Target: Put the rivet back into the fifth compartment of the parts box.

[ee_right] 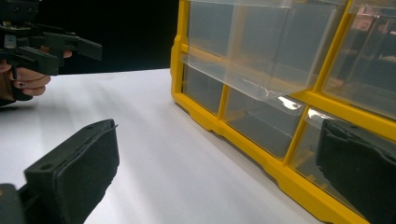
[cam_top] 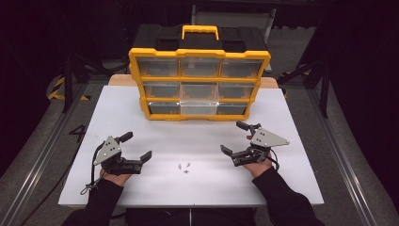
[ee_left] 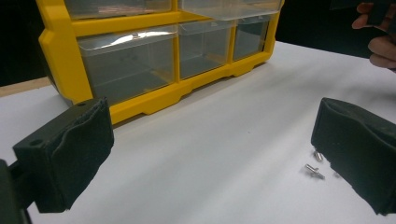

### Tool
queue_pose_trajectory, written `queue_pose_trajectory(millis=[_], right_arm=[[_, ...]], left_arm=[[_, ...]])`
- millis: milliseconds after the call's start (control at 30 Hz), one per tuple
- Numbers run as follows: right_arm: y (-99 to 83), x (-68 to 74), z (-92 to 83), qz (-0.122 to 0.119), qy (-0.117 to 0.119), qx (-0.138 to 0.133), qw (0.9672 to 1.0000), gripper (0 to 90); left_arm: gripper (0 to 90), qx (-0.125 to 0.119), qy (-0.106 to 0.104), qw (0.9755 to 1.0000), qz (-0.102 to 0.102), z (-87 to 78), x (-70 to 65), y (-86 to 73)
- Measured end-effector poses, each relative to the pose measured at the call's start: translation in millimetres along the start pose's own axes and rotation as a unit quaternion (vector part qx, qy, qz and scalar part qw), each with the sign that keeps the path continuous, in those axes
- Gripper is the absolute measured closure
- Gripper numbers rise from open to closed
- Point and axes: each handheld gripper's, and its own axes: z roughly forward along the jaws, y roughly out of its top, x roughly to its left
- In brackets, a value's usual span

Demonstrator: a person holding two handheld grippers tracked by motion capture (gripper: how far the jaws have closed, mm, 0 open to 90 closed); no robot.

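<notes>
- White tabletop [cam_top: 141, 117] sits in a dark room, and a yellow drawer organizer [cam_top: 199, 70] stands at its far edge as the landmark.
- In front of the organizer and to its left, the left gripper [cam_top: 138, 147] rests on the table in the person's hand, jaws spread wide and holding nothing.
- Straight in front of the organizer's middle column lie a few small metal screws [cam_top: 184, 167], loose on the white surface between the two grippers; in the left gripper view they lie just beside one jaw pad.
- The organizer's bottom middle drawer [cam_top: 199, 108] looks pulled out slightly; its contents are hard to make out.
- In front and to the right, the right gripper [cam_top: 235, 137] is likewise released and empty.
- Judging from this, the screws are not yet picked up, so sorting them into a drawer is all still ahead.
- Their exact count is too small to tell.
</notes>
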Motion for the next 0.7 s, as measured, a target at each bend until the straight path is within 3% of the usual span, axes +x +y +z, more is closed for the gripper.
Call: queue_pose_trajectory(millis=[200,400,600,700], right_arm=[[1.2,-1.7,-1.1,0.003,0.002,0.004,1.0,0.0],[4.2,-1.5,-1.8,0.005,0.004,0.004,1.0,0.0],[13.2,-4.4,15.3,0.029,0.024,0.003,0.9993,0.0],[20.4,0.3,25.7,0.018,0.038,0.001,0.9991,0.0]], left_arm=[[0.2,-0.005,0.003,0.9999,0.013,-2.9,-1.6,4.4],[0.2,-0.002,0.0,0.9999,0.012,-3.5,0.0,4.9],[0.2,-0.001,0.001,0.9999,0.01,-3.5,0.9,6.0],[0.2,-0.003,0.004,0.9999,0.013,-4.9,0.4,6.9]])
